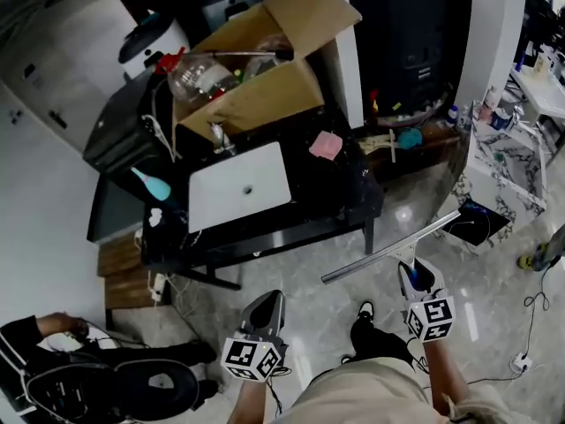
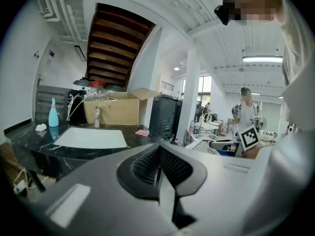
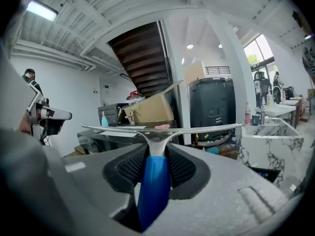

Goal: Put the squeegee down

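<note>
My right gripper (image 1: 413, 270) (image 3: 156, 157) is shut on the squeegee's blue handle (image 3: 153, 188). The squeegee (image 1: 391, 248) has a long metal blade (image 3: 162, 129) that lies crosswise ahead of the jaws, in the air over the floor, short of the black table (image 1: 340, 208). My left gripper (image 1: 267, 307) (image 2: 158, 165) hangs to its left with the jaws closed together and nothing between them. A white board (image 1: 239, 185) (image 2: 91, 137) lies flat on the table ahead of the left gripper.
On the table stand an open cardboard box (image 1: 256, 76), a teal bottle (image 1: 153, 184) and a pink cloth (image 1: 326, 145). A person (image 1: 97, 369) sits on the floor at lower left. A white marble shelf unit (image 1: 508, 162) stands to the right. Cables trail on the floor (image 1: 527, 325).
</note>
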`<act>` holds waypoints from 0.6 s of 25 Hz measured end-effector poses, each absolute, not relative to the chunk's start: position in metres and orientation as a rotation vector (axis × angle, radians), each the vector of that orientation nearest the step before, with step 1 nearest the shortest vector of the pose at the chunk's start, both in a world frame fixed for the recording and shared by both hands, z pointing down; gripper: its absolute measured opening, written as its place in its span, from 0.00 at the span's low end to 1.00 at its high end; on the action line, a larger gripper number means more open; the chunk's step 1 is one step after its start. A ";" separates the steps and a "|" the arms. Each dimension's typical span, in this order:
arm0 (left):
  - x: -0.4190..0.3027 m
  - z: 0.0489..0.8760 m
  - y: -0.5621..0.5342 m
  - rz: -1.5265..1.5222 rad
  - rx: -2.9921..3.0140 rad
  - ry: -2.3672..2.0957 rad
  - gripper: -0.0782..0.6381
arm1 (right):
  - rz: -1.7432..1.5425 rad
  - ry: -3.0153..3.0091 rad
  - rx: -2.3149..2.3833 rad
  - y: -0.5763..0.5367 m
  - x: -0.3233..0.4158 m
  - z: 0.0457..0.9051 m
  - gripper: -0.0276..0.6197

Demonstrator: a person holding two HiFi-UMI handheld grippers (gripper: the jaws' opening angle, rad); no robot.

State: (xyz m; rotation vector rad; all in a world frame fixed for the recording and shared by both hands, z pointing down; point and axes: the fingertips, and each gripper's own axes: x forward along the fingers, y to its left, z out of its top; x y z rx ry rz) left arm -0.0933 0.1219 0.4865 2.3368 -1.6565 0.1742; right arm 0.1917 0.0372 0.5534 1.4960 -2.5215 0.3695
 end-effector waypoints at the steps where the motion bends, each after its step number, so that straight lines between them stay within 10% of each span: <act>1: -0.091 0.481 0.107 0.186 2.358 -1.651 0.13 | 0.374 -2.530 1.497 0.023 0.189 0.553 0.23; 15: -0.099 0.446 0.005 0.308 2.369 -1.678 0.13 | 0.481 -2.544 1.453 -0.076 0.178 0.581 0.23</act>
